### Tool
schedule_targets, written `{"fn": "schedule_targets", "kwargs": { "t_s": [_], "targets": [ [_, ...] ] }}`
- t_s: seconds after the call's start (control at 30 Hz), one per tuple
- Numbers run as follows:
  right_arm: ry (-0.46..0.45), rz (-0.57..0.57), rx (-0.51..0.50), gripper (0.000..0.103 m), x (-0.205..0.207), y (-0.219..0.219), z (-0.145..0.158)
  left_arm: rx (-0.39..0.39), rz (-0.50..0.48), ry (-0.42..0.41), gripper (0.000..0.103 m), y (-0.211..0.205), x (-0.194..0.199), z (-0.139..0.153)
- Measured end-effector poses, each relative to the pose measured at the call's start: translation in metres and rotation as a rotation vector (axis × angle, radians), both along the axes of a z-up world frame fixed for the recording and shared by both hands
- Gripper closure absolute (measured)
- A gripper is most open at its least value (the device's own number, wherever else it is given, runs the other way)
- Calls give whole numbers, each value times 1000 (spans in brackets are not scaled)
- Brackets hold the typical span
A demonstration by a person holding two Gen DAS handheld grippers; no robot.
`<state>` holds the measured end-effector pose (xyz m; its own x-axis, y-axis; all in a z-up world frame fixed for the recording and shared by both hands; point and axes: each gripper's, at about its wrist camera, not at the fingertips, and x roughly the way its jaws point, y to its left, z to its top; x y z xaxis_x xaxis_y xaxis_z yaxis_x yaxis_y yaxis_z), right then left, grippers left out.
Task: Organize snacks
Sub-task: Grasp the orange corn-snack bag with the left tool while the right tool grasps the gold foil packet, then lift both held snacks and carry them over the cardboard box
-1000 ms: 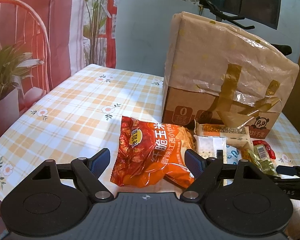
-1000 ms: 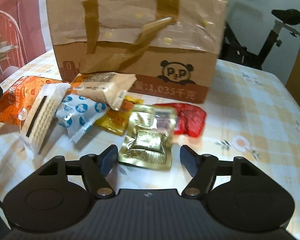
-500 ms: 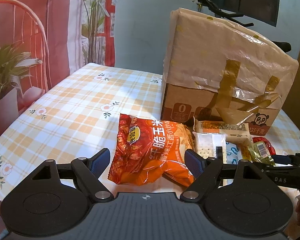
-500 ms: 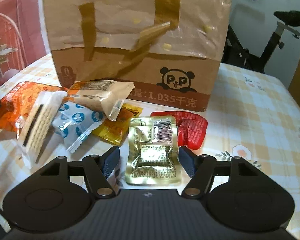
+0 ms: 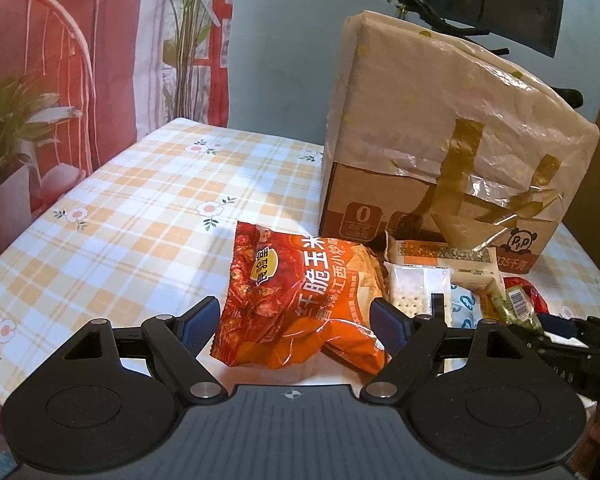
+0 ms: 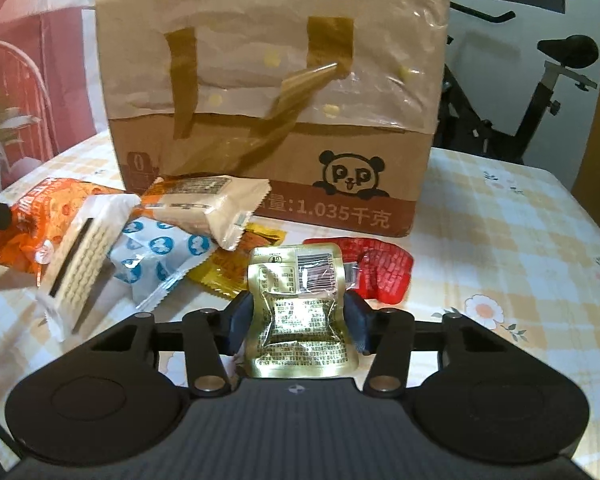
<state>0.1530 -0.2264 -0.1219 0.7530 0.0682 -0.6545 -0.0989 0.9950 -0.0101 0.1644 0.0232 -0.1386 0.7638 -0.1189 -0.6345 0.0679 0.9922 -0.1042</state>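
Pinching the gold pouch (image 6: 302, 312), right gripper (image 6: 300, 318) has just closed.
Only the left view shows left gripper (image 5: 296, 322) spread wide around orange chip bag (image 5: 300, 300); cardboard box (image 6: 276, 92) blocks behind.

Snack packets (image 6: 196, 248) on table (image 6: 520, 240), before box (image 6: 276, 92)

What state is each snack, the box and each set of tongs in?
Gold foil pouch: gripped between the right tongs, which just closed.
Orange crinkly chip bag: lying flat between the open left tongs, untouched.
Brown paper-wrapped cardboard box: upright, taped.
Red packet: flat on table.
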Motion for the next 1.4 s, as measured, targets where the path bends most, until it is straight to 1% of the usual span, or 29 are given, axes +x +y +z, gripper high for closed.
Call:
{"fn": "schedule_targets", "kwargs": {
  "t_s": [0.17, 0.3, 0.43, 0.53, 0.57, 0.6, 0.7, 0.8, 0.83, 0.9, 0.93, 0.97, 1.07, 1.17, 1.4],
  "targets": [
    [-3, 43, -24, 51, -3, 9, -1, -22, 0, -16, 18, 1, 11, 2],
    [-5, 40, -16, 51, -3, 7, -2, -37, 30, -25, 15, 6, 32, 4],
    [-7, 11, 1, 51, -2, 2, -2, -74, 36, 13, 15, 11, 51, -4],
    [-1, 4, 7, 51, -1, 0, -3, -81, 30, 44, 13, 12, 58, -15],
    [-1, 4, 7, 51, -1, 0, -3, -92, 25, 48, 10, 13, 61, -19],
    [-1, 7, 6, 51, -1, 0, -3, -105, 25, 51, 9, 14, 62, -23],
    [-1, 8, 8, 51, -1, 0, -4, -156, 26, 71, 8, 17, 67, -28],
    [1, 6, 15, 51, -1, -1, -4, -168, 20, 70, 8, 16, 68, -30],
    [1, 7, 14, 51, -1, -1, -4, -166, 17, 64, 9, 15, 67, -31],
    [1, 6, 11, 51, -1, 0, -4, -168, 11, 53, 18, 15, 65, -31],
    [0, 6, 11, 51, -1, 0, -4, -164, 2, 40, 29, 15, 62, -30],
    [0, 6, 12, 51, -1, 0, -4, -156, -7, 27, 34, 13, 59, -28],
    [0, 6, 13, 51, -1, 0, -4, -101, -6, -16, 42, 8, 45, -19],
    [0, 6, 13, 51, -1, 0, -4, -93, -10, -42, 44, 9, 35, -15],
    [-1, 6, 13, 51, -1, 0, -4, -62, 24, -126, 44, 10, 20, 4]
  ]
}}
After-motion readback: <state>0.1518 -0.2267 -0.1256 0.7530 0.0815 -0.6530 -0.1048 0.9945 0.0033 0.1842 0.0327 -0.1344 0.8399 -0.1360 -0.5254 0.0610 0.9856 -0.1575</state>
